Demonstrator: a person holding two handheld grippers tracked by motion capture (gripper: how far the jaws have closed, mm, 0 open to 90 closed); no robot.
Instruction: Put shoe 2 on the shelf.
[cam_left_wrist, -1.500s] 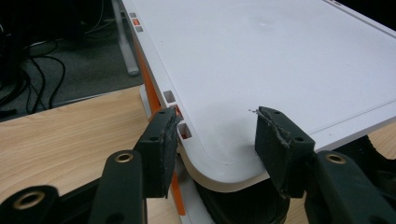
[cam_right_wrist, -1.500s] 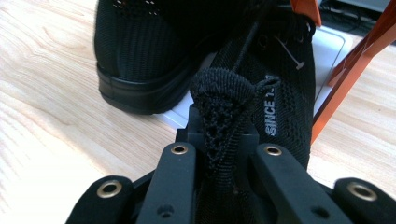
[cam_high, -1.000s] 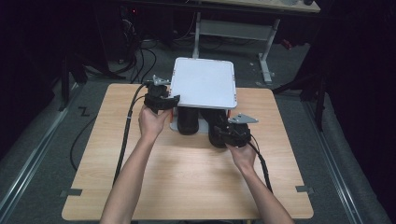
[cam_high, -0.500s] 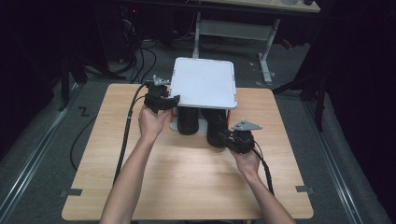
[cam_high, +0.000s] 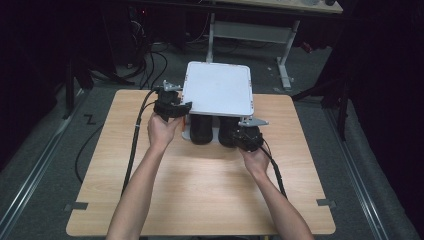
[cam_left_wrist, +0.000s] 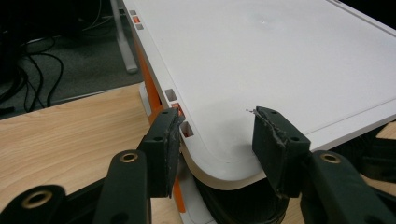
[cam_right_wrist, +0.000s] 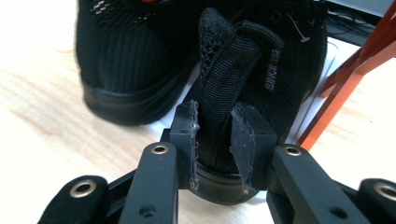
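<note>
My right gripper (cam_right_wrist: 212, 135) has just been closing, now pinching the right shoe's heel (cam_right_wrist: 219, 84) at lower centre, ready to pull; my left gripper (cam_left_wrist: 212, 140) straddles the white lid's corner (cam_left_wrist: 224, 154), jaws spread.

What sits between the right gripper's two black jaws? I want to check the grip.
The right gripper view shows the heel of the nearer black mesh shoe between the jaws of the right gripper, which have just been closing on it.
</note>
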